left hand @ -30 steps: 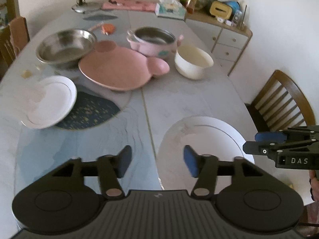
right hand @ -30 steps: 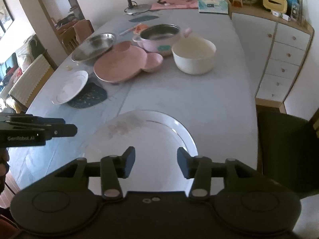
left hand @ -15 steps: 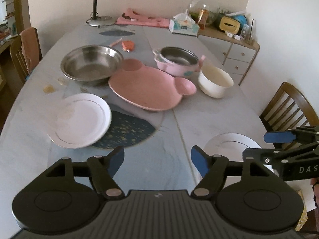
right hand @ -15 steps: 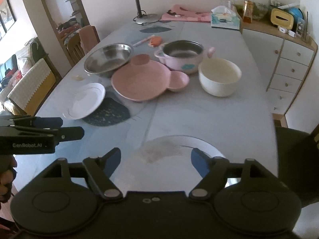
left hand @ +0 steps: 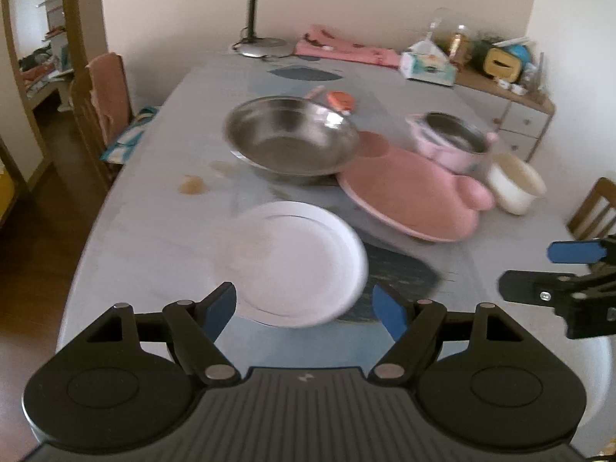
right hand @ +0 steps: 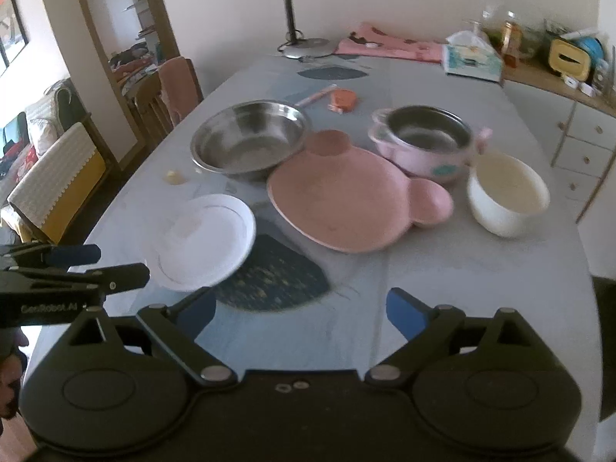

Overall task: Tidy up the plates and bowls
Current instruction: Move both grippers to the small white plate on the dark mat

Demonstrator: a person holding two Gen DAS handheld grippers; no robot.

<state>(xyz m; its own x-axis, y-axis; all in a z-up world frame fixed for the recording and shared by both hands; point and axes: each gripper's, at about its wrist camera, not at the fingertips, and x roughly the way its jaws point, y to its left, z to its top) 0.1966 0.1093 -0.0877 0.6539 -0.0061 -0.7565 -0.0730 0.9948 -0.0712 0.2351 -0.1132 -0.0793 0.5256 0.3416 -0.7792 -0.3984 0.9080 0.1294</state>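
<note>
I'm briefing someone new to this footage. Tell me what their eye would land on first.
The big pink plate with two round ears lies mid-table, its far edge tucked against the steel bowl and the pink pot. A small white plate sits nearer, overlapping a dark speckled mat, and a cream bowl stands to the right. Both grippers, left and right, hang empty, the right one's jaws opening.

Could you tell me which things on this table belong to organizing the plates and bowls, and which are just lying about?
Belong to the job:
white plate
pink plate
steel bowl
pink pot
cream bowl

Just lying about:
desk lamp
tissue box
pink cloth
dark placemat
</note>
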